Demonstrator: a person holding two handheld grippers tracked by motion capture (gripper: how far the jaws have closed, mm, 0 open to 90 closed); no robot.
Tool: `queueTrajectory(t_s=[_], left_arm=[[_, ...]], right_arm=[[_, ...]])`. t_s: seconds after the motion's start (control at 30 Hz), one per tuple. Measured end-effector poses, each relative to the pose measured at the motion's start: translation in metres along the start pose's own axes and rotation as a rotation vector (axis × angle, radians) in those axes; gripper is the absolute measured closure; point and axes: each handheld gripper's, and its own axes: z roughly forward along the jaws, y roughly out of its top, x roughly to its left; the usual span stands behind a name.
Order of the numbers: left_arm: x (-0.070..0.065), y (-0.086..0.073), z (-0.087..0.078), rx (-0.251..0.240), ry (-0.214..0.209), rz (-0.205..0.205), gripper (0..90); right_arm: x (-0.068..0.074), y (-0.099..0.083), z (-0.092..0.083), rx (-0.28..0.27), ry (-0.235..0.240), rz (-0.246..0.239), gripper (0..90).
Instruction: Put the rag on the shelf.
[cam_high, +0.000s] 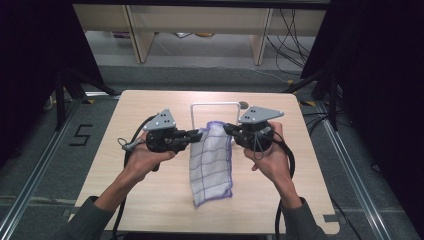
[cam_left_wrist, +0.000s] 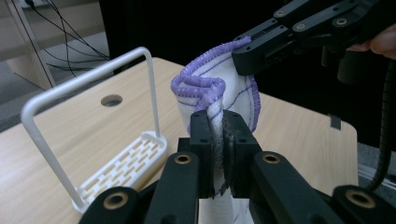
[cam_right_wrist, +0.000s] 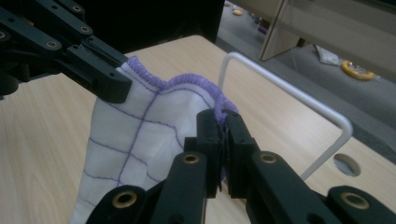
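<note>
A white cloth (cam_high: 211, 162) with purple grid lines and a purple hem hangs between both grippers, its lower end lying on the wooden table (cam_high: 150, 200). My left gripper (cam_high: 199, 134) is shut on the cloth's top left corner (cam_left_wrist: 212, 100). My right gripper (cam_high: 226, 128) is shut on the top right corner (cam_right_wrist: 219, 105). The hem sags in a fold between the two grips. In the left gripper view the other gripper (cam_left_wrist: 243, 58) pinches the far corner; in the right gripper view the other gripper (cam_right_wrist: 116, 88) does the same.
A white wire rack (cam_high: 215, 106) with a slotted base (cam_left_wrist: 126, 165) stands just behind the cloth at the table's far middle. A round hole (cam_high: 243, 105) sits in the tabletop beside it. Cables and furniture legs lie on the floor beyond the table.
</note>
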Motion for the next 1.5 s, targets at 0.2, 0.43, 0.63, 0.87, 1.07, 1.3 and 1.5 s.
queueTrajectory(t_s=[0.2, 0.43, 0.63, 0.87, 1.07, 1.3, 1.5], left_arm=[[0.01, 0.022, -0.002, -0.012, 0.024, -0.018, 83.5], [0.024, 0.042, 0.001, -0.009, 0.075, -0.027, 83.5], [0.036, 0.059, 0.007, -0.019, 0.107, -0.033, 83.5], [0.049, 0.079, 0.017, -0.023, 0.144, -0.02, 83.6], [0.063, 0.093, 0.02, -0.052, 0.16, -0.037, 83.6], [0.081, 0.109, 0.026, -0.078, 0.185, -0.046, 83.4], [0.097, 0.115, 0.037, -0.078, 0.201, -0.07, 83.4]], right_arm=[[-0.01, 0.022, -0.01, -0.024, -0.029, -0.004, 87.3], [-0.024, 0.043, -0.01, -0.036, -0.05, 0.019, 87.3], [-0.039, 0.056, -0.008, -0.046, -0.066, 0.036, 87.3], [-0.058, 0.068, -0.004, -0.068, -0.076, 0.061, 87.3], [-0.071, 0.082, -0.002, -0.086, -0.103, 0.064, 87.3], [-0.085, 0.098, 0.006, -0.095, -0.138, 0.08, 87.3], [-0.098, 0.108, 0.018, -0.096, -0.149, 0.105, 87.2]])
